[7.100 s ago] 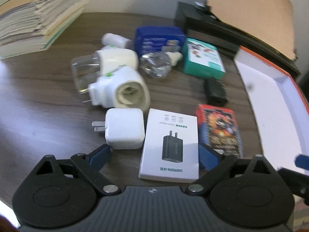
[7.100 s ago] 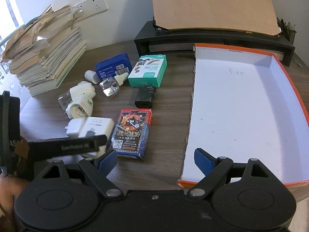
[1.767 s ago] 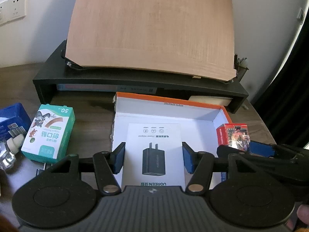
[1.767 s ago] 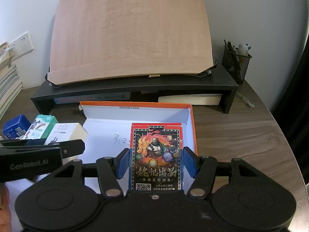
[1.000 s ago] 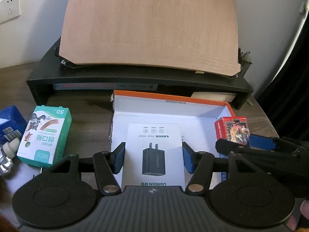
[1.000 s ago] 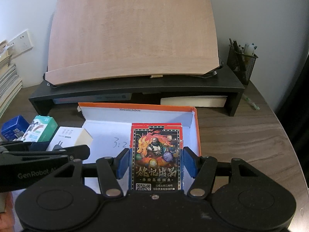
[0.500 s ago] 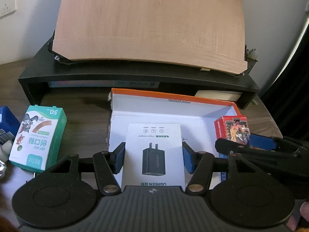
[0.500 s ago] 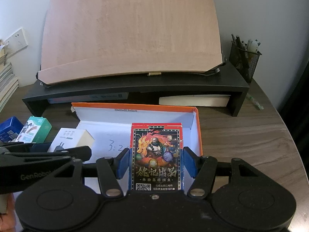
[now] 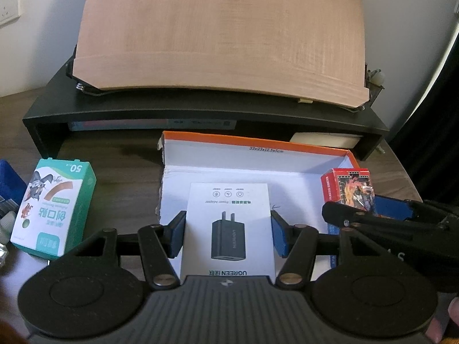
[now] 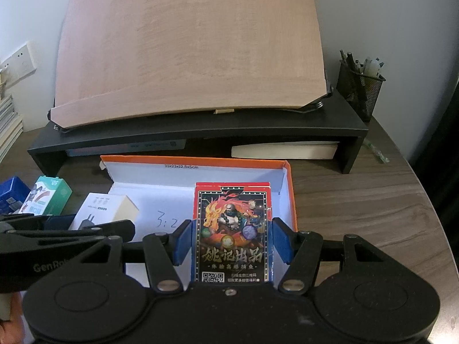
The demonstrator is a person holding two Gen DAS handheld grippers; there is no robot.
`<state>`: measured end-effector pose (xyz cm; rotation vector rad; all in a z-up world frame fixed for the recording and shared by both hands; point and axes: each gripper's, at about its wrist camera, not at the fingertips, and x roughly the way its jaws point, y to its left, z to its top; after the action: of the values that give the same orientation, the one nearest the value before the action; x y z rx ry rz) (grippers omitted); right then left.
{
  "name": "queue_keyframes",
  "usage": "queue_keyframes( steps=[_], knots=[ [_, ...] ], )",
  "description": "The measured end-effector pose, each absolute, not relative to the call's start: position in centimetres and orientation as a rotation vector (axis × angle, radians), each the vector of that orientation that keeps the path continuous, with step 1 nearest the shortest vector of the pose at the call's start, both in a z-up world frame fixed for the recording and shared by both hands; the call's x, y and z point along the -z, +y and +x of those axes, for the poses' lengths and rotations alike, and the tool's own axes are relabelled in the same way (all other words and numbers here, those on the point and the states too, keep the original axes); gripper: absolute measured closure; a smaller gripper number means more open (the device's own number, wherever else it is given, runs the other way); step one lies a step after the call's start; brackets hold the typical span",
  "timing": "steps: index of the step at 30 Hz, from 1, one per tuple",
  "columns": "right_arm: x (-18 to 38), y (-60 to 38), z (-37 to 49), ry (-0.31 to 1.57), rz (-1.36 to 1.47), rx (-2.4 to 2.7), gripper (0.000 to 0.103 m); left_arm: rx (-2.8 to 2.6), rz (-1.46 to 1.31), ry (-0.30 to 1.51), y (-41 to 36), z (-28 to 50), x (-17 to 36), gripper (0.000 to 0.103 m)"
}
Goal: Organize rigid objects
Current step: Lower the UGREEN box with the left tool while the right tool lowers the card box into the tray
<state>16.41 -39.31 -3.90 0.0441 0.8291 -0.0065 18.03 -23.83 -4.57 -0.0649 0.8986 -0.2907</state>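
Both grippers loaded, hovering over the tray

Left gripper (image 9: 228, 236) fingers clamped on the white adapter box (image 9: 228, 226), right gripper (image 10: 232, 245) on the card deck (image 10: 233, 232) — both over the orange tray (image 9: 258, 143). Best lowered flat and apart. One teal box (image 9: 53, 209) waits on the worktop.

"UGREEN" on white adapter box (image 9: 228, 229), "50" on green box (image 9: 54, 206)

A dark wood-grain desk (image 10: 358, 200) fills the lower frame; a black riser shelf (image 10: 200, 134) carries a tilted wooden board (image 10: 189, 46) before a pale wall (image 10: 387, 14) with sockets (image 9: 8, 3) upper left.
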Motion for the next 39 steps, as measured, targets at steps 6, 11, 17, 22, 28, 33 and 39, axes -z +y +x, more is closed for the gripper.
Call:
queue_keyframes(
  steps=[6,11,17,22,28,33,39],
  knots=[
    [3.9,-39.3,16.5,0.831,0.045,0.007,0.032,0.29,-0.067,0.895,-23.7,18.1,4.5,0.044],
    [3.9,-39.1,16.7,0.83,0.038,0.004,0.032,0.284,-0.07,0.896,-23.7,18.2,4.5,0.044],
    [4.1,-39.1,16.9,0.836,0.039,0.005,0.032,0.282,-0.072,0.899,-23.7,18.4,4.7,0.044],
    [4.1,-39.0,17.1,0.838,0.035,0.006,0.032,0.282,-0.075,0.902,-23.7,18.5,4.8,0.044],
    [4.3,-38.9,17.3,0.843,0.031,0.01,0.032,0.284,-0.08,0.907,-23.6,18.6,5.0,0.044],
    [4.4,-38.9,17.5,0.849,0.032,0.012,0.032,0.285,-0.082,0.912,-23.7,18.8,5.2,0.044],
    [4.5,-38.8,17.7,0.853,0.028,0.014,0.032,0.285,-0.088,0.918,-23.6,18.9,5.4,0.044]
  ],
)
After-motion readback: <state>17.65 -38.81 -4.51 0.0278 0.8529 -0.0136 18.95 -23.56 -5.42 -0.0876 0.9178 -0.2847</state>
